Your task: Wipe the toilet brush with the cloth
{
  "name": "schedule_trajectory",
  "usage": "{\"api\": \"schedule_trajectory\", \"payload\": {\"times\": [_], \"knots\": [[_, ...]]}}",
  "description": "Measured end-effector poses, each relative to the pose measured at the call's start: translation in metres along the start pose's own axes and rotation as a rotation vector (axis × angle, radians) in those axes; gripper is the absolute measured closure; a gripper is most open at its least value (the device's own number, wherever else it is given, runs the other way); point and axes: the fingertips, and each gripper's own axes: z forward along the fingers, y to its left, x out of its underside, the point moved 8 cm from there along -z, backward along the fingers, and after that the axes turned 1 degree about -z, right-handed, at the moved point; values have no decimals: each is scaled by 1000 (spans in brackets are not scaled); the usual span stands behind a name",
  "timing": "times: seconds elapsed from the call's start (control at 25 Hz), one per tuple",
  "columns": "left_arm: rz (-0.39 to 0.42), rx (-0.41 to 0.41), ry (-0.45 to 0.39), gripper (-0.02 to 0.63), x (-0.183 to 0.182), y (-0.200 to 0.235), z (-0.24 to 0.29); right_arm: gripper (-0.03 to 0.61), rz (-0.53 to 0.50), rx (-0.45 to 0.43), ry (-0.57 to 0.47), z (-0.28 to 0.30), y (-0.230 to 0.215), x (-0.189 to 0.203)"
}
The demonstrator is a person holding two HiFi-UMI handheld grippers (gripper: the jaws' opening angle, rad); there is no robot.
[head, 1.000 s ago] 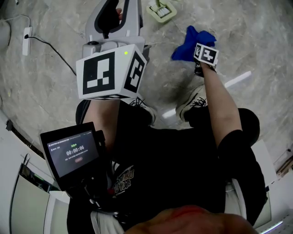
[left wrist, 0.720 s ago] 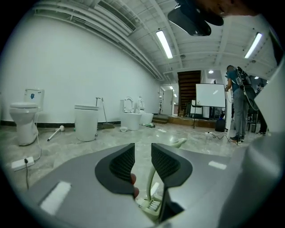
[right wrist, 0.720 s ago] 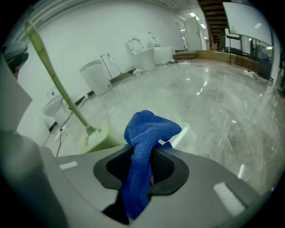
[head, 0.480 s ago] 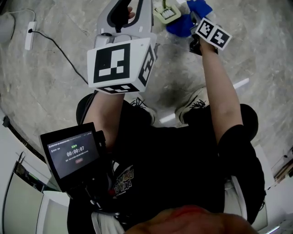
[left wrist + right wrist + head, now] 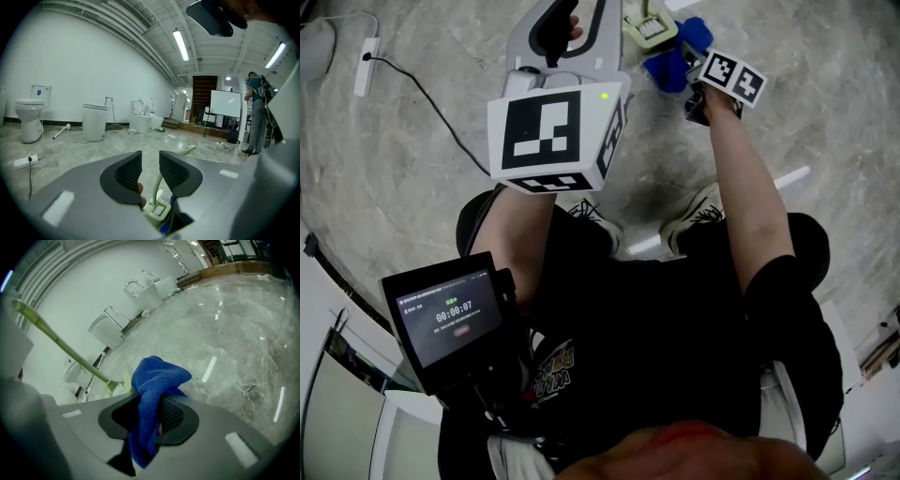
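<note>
my left claw clamps the toilet brush by its slanting handle, and my right claw grips the blue cloth just right of the brush head.

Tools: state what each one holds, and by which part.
The left tool grips the toilet brush by its thin handle; the right tool pinches the blue cloth by a bunched fold.

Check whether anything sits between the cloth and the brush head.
Nothing visible does. The cloth, pinched in the right gripper, is right beside the brush head; whether they touch is unclear. The left gripper has the handle between its jaws.
</note>
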Motion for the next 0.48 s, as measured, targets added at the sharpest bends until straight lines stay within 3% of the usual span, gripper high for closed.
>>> {"api": "schedule_trajectory", "payload": {"times": [0.12, 0.28, 0.48], "knots": [[-11, 2, -10, 497, -4, -1, 1, 471, 26, -55, -58, -12, 17, -15], [-28, 6, -11, 497, -6, -2, 5, 471, -33, -115, -138, -27, 43, -46], [-36, 4, -15, 497, -8, -3, 7, 471, -30, -291, -247, -51, 74, -89]]}}
